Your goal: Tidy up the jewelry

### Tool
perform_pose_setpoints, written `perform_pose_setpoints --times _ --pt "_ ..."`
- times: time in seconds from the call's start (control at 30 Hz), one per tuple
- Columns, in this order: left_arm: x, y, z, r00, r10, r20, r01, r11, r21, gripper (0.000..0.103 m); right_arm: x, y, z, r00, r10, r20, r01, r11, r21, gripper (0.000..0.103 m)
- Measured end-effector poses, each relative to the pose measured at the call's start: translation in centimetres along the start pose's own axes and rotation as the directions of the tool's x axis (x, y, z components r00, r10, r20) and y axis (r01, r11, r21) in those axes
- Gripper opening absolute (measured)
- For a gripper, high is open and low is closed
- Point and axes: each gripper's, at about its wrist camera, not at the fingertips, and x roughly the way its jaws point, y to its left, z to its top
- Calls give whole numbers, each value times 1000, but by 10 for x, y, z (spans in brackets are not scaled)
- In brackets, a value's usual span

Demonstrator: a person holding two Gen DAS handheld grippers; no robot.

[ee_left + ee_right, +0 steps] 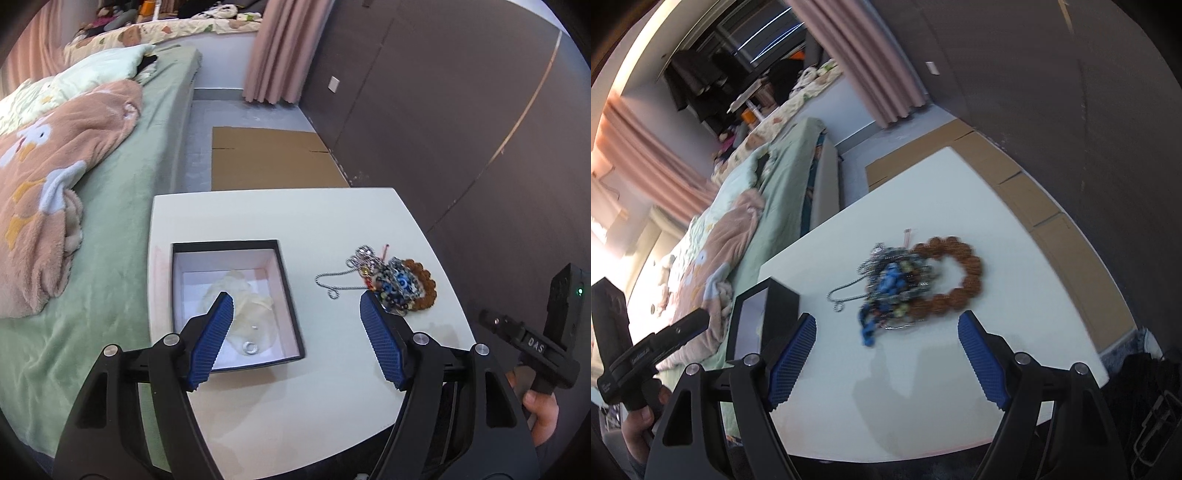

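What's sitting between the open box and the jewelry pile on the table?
Only bare white table, plus the silver chain trailing from the jewelry pile toward the box. The left wrist view shows it best.

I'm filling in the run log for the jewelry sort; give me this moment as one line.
left gripper: open, empty, above box | right gripper: open, empty, near jewelry pile | box: ring inside | pile: on table

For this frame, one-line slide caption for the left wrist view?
Open left gripper above white table, black box holding ring, jewelry pile alongside.
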Motion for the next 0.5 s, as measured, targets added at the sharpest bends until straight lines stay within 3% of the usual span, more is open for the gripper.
perform_pose_setpoints --times 0.1,0.33,0.5 --pt "7 -13 -1 1000 -5 -10 5 1000 27 71 2 -12 0 1000 -2 4 2 1000 26 77" --pt "30 -46 2 999 -29 -42 31 997 65 71 5 -36 -1 1000 8 6 -8 996 89 64" --pt "47 -69 8 995 -75 -70 80 994 78 60 5 -53 -1 1000 24 2 -24 988 151 59"
